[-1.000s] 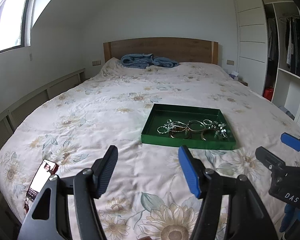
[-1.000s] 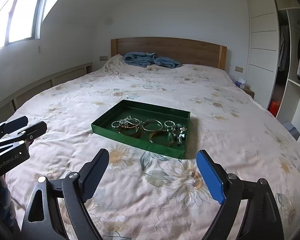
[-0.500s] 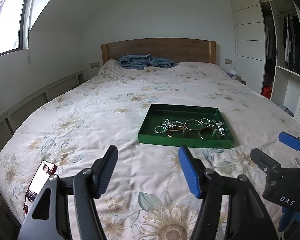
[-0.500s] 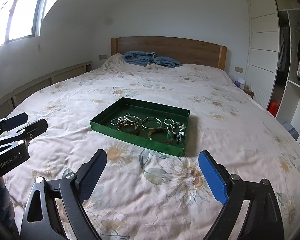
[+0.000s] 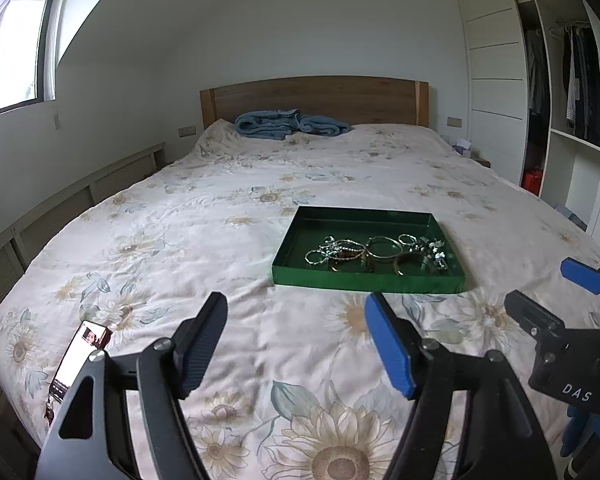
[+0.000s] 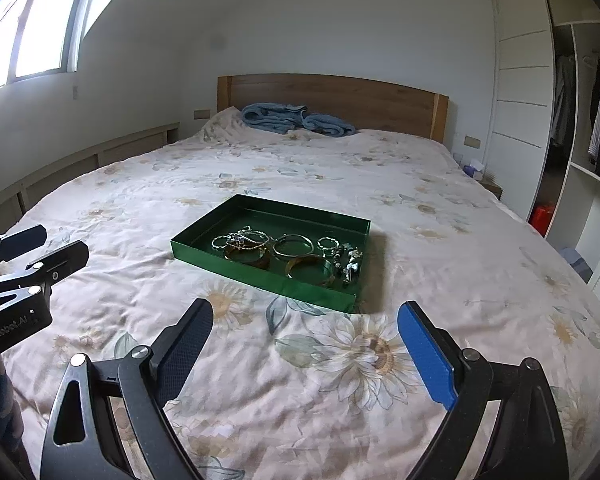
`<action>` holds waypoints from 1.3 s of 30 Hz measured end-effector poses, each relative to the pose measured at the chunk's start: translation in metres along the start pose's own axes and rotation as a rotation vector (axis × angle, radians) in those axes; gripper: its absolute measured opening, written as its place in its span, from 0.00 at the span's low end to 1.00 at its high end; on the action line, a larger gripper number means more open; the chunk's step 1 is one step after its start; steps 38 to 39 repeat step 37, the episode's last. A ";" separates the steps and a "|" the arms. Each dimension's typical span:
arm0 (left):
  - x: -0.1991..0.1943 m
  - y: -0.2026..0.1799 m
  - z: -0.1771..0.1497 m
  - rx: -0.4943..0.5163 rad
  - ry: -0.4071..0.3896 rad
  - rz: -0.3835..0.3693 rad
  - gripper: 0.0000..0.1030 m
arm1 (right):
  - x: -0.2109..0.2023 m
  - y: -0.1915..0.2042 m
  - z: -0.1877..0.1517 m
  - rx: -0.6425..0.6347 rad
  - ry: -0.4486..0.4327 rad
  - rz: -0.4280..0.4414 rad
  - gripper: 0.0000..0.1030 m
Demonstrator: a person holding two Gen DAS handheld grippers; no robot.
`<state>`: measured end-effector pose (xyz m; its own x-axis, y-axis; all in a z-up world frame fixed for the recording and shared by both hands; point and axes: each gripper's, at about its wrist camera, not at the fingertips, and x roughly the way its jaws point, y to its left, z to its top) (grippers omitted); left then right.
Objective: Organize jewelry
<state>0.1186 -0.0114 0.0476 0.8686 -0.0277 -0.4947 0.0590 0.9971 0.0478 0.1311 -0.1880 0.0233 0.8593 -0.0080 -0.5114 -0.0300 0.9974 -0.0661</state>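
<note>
A green tray (image 5: 364, 282) lies on the flowered bedspread, and in it sit several bangles, rings and chains (image 5: 380, 252). My left gripper (image 5: 296, 308) hovers over the bed short of the tray's near wall. Its jaws are opening and nothing is between them. From the right wrist view the tray (image 6: 260, 276) sits ahead and slightly left, the jewelry (image 6: 284, 250) bunched toward its near right. My right gripper (image 6: 306, 312) is open and empty, also short of the tray. Each gripper shows in the other's view: the right (image 5: 548, 292), the left (image 6: 56, 246).
A phone (image 5: 80, 356) with keys lies near the bed's left front edge. A folded blue blanket (image 5: 288, 124) rests by the wooden headboard (image 5: 316, 96). A white wardrobe (image 5: 496, 80) with hanging clothes stands to the right of the bed.
The left gripper's jaws have spread a little wider. Both hands have stayed where they were, and the tray and jewelry have not moved.
</note>
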 end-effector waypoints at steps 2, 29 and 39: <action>0.000 0.000 -0.001 0.000 0.002 -0.010 0.69 | 0.000 -0.001 -0.001 -0.001 -0.001 -0.002 0.91; -0.003 -0.007 -0.008 0.011 -0.006 0.006 0.70 | -0.004 -0.010 -0.004 0.002 -0.012 -0.013 0.96; 0.001 -0.007 -0.012 0.004 0.010 0.009 0.70 | -0.003 -0.011 -0.005 0.005 -0.008 -0.013 0.96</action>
